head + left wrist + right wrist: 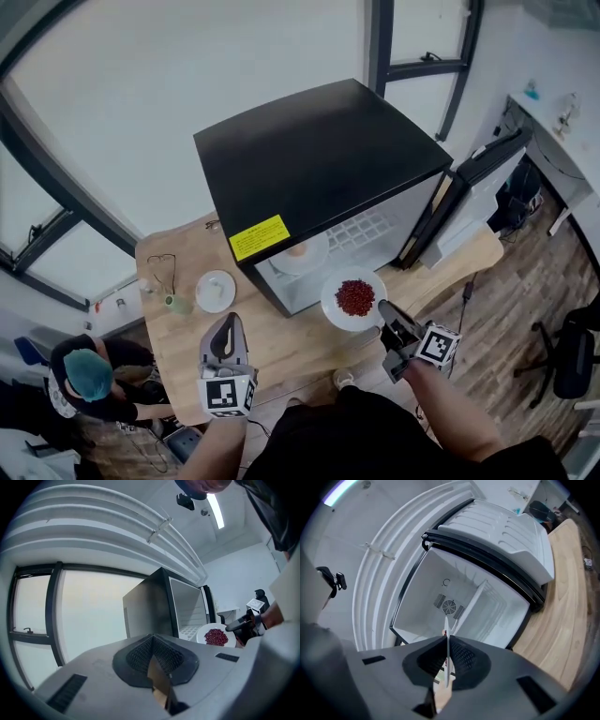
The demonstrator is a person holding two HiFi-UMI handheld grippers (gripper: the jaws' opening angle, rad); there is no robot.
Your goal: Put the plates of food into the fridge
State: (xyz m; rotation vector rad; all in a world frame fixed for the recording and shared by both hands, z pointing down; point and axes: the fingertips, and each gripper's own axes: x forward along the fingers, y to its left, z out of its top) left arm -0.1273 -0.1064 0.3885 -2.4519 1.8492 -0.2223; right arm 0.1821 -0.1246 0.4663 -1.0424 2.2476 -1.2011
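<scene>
The right gripper (385, 312) has its jaws pinched on the rim of the plate of red food (353, 297) at centre frame. Hold it level and slide it into the open fridge (319, 159), clear of the other plate (302, 253) inside. At lower left, the left gripper (226, 328) has closed, empty jaws.

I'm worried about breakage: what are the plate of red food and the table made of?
Plate: smooth white, thin rim; probably ceramic, possibly melamine. Table: pale wood look with visible grain, matte; solid or laminate, cannot tell.
</scene>
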